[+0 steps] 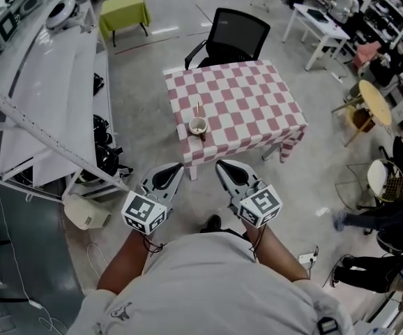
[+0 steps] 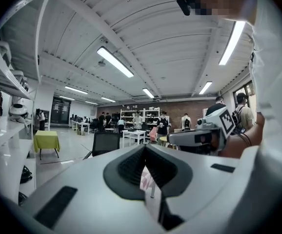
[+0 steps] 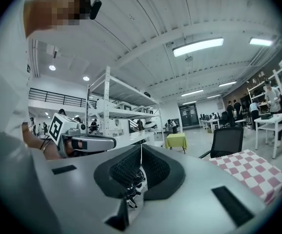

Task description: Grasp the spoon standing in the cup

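Open lab hall; white shelving [image 3: 107, 112], work desks [image 1: 318, 28], strip lights [image 2: 114, 62].

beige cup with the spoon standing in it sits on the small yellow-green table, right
Wrong table: the beige cup with the spoon standing in it sits on the pink-and-white checked table, as the head view shows.
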Demonstrator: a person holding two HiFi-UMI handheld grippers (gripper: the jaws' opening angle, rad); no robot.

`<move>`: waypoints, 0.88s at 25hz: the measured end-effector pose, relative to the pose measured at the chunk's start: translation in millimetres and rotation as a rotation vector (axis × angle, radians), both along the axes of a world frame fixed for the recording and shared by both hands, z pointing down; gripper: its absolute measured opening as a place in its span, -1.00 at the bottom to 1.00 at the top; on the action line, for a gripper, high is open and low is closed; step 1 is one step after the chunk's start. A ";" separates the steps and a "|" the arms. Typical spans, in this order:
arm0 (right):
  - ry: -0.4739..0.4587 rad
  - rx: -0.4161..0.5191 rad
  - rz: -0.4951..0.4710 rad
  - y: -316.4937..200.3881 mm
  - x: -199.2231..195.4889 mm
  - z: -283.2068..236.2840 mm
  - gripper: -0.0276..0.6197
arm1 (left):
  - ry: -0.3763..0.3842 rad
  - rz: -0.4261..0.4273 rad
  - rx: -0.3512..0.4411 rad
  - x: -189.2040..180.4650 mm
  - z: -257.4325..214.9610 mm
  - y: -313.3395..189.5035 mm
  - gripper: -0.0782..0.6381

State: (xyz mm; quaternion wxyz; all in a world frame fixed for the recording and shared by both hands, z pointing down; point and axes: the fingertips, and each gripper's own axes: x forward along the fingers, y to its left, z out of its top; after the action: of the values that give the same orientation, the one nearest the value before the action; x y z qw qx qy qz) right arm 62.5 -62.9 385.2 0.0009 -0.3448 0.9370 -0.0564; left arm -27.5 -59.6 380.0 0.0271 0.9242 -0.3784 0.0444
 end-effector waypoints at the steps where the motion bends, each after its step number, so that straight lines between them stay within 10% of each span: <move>1: -0.001 0.002 -0.004 -7.8 6.8 -1.1 -0.81 | 0.012 -0.007 -0.006 5.6 0.0 -8.5 -0.74; 22: -0.029 -0.013 0.004 -94.1 70.4 -0.8 -0.81 | 0.142 -0.005 -0.096 68.1 2.3 -104.7 -0.74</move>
State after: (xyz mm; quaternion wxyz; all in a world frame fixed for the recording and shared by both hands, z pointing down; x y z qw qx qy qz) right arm 133.0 -157.0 384.4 0.0123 -0.3457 0.9358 -0.0676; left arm 40.6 -164.3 382.3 0.0983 0.9216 -0.3753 -0.0035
